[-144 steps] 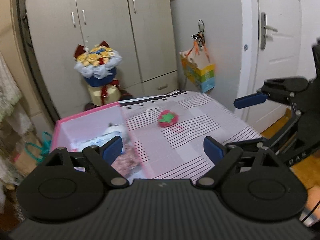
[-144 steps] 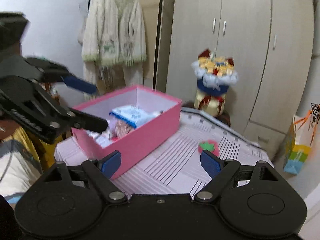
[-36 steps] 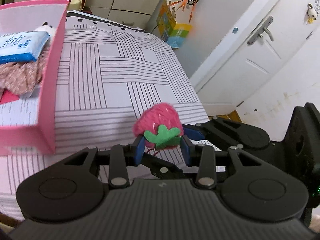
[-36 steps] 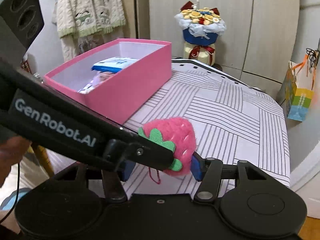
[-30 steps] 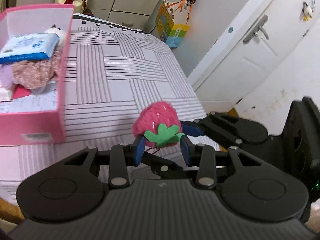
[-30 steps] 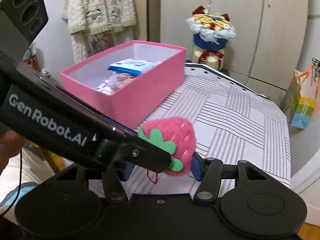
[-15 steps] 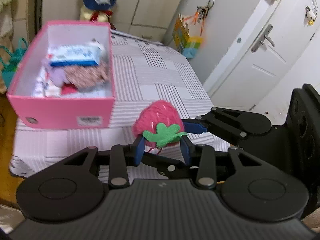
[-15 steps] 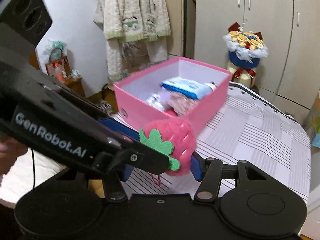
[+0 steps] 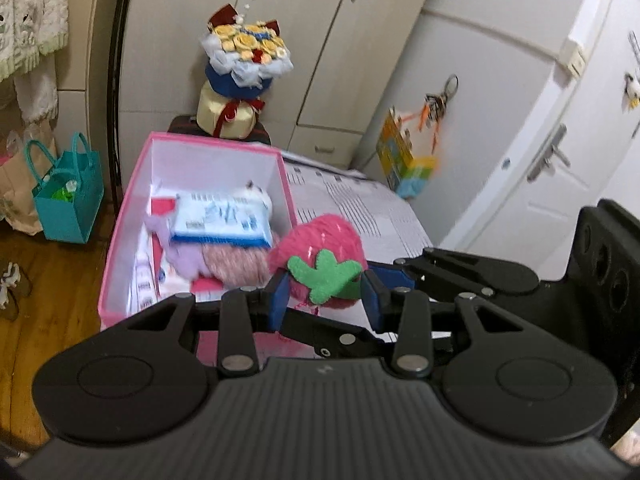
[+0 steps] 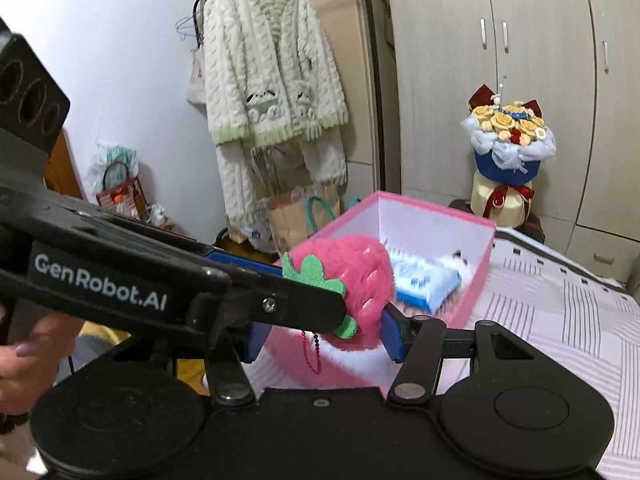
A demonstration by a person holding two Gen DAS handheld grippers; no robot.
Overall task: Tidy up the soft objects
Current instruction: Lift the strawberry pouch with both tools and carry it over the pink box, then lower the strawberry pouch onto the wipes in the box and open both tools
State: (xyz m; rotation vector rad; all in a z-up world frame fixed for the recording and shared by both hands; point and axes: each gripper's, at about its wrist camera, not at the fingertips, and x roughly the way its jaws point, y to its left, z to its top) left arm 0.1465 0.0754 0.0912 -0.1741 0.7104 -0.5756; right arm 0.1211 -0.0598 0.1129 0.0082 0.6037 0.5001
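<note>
Hovering now over pink box [image 9: 120, 216], plush strawberry [image 9: 320, 256] (both grippers clamped)

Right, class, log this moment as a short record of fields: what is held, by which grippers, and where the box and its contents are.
held item: plush strawberry
left gripper: shut on it
right gripper: shut on it too
container: pink box, open, on the striped cloth
box contents: blue-white packet, pink fabric
strawberry position: near the box's rim, not yet released
</note>
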